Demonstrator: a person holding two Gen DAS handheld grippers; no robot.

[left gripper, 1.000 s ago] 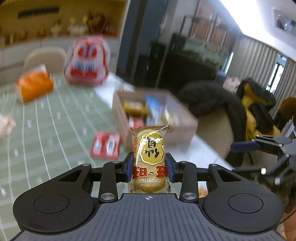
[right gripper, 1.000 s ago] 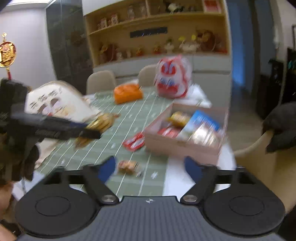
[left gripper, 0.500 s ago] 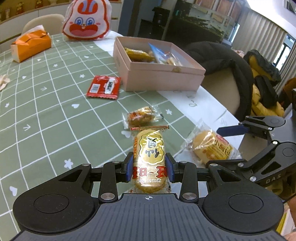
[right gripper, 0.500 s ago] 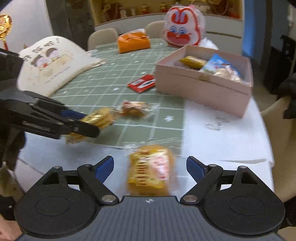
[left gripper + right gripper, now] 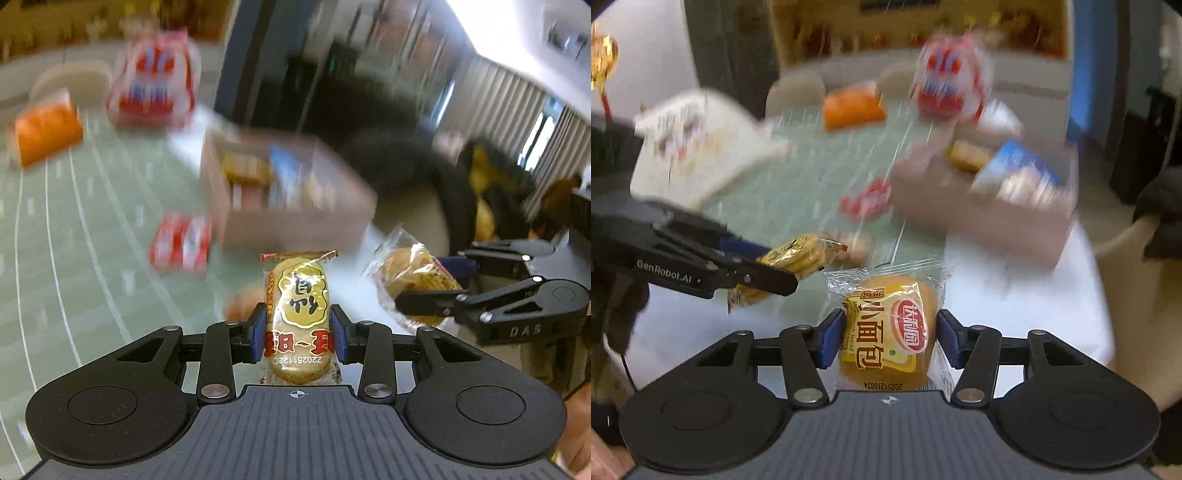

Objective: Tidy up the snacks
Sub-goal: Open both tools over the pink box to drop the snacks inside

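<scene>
Between my left gripper's blue pads sits a gold rice cracker packet, clamped on both sides and held upright off the table. My right gripper has just been closing; a small bread bun in a clear wrapper sits between its pads, both pressing its sides, so it is gripped. From the left wrist view the bun shows off to the right in the other gripper's fingers, raised above the table edge. From the right wrist view the cracker packet shows at left, pinched in the left gripper's black fingers.

Ahead of both, on the green checked tablecloth, stands a pink cardboard box, open on top, already with several snack packets inside, blurred. Just left of the box lies a red packet flat on the cloth. Another small wrapped snack lies behind the cracker, mostly hidden. Farther back: an orange tissue pack and a red-and-white bag, both blurred.
</scene>
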